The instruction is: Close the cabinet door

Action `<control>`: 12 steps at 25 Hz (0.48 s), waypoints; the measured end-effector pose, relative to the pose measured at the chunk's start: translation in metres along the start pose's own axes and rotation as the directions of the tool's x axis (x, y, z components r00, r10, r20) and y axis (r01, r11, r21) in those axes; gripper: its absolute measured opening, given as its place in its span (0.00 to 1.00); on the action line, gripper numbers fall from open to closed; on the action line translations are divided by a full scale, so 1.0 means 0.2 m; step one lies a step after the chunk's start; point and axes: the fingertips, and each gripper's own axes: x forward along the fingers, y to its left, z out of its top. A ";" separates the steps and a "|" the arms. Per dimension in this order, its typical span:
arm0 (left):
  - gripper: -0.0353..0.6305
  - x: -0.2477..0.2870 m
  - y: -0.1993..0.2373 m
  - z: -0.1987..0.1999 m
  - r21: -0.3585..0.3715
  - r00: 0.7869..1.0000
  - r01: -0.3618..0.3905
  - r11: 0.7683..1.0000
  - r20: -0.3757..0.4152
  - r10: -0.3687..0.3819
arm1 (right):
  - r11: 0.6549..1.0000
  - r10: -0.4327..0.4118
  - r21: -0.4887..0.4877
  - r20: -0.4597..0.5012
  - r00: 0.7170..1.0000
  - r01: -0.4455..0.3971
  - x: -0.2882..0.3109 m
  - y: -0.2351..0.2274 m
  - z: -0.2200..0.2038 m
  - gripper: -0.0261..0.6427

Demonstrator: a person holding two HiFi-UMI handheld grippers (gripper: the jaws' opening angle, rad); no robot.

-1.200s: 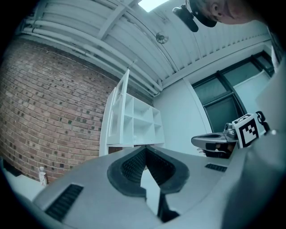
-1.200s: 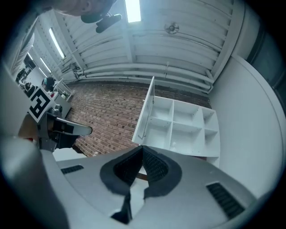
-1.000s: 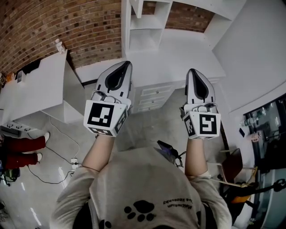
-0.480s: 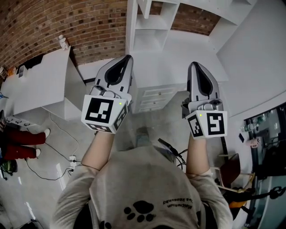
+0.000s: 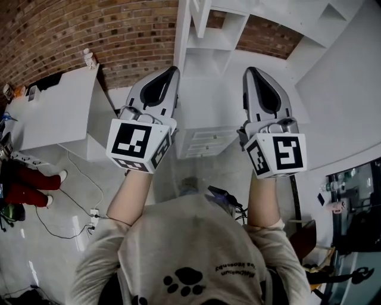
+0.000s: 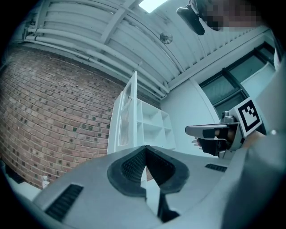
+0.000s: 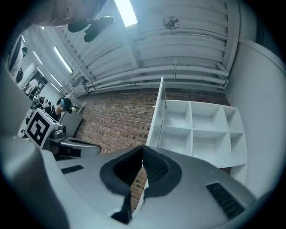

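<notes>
The right tool [image 7: 143,150] fills the lower frame, its 2 jaws pressed together at the tips. Above the tips the cabinet door [image 7: 157,117] stands swung out, seen nearly edge-on. To its right is the white cabinet [image 7: 210,134] with its open compartments, and to its left the brick wall [image 7: 114,120]. The left tool [image 7: 96,149] reaches in from the left, its marker cube [image 7: 39,126] showing. A strip light [image 7: 126,13] glows overhead. A small dark figure at far left may be a person.

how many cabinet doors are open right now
1: the cabinet door stands swung out, edge-on, at the left side of the white shelf unit. The unit's lower part is hidden behind the right gripper, so another could be there.
</notes>
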 end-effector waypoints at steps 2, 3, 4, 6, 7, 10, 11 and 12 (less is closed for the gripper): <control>0.06 0.05 0.02 0.01 0.007 1.000 -0.003 1.000 0.000 0.003 | 1.000 0.008 0.013 0.004 1.000 -0.008 0.05 -0.01 -0.02 0.06; 0.06 0.07 0.03 0.01 0.011 1.000 -0.003 1.000 -0.001 0.003 | 1.000 0.011 0.019 0.006 1.000 -0.011 0.07 -0.02 -0.02 0.06; 0.06 0.09 0.03 0.02 0.016 1.000 -0.003 1.000 -0.003 0.003 | 1.000 0.014 0.025 0.009 1.000 -0.014 0.09 -0.03 -0.03 0.06; 0.06 0.14 0.05 0.03 0.024 1.000 -0.002 1.000 -0.006 0.002 | 0.999 0.021 0.037 0.013 1.000 -0.021 0.13 -0.05 -0.04 0.06; 0.06 0.16 0.06 0.04 0.026 1.000 -0.001 1.000 -0.008 0.001 | 0.999 0.025 0.042 0.015 1.000 -0.026 0.15 -0.06 -0.05 0.06; 0.06 0.22 0.08 0.05 0.030 1.000 -0.003 1.000 -0.015 0.003 | 0.997 0.046 0.055 0.021 0.999 -0.047 0.22 -0.08 -0.07 0.06; 0.06 0.24 0.08 0.05 0.034 1.000 -0.005 0.999 -0.018 0.006 | 0.997 0.054 0.061 0.021 0.998 -0.055 0.24 -0.09 -0.08 0.06; 0.06 0.26 0.09 0.05 0.037 1.000 -0.008 0.999 -0.022 0.008 | 0.996 0.062 0.067 0.022 0.998 -0.064 0.26 -0.09 -0.08 0.06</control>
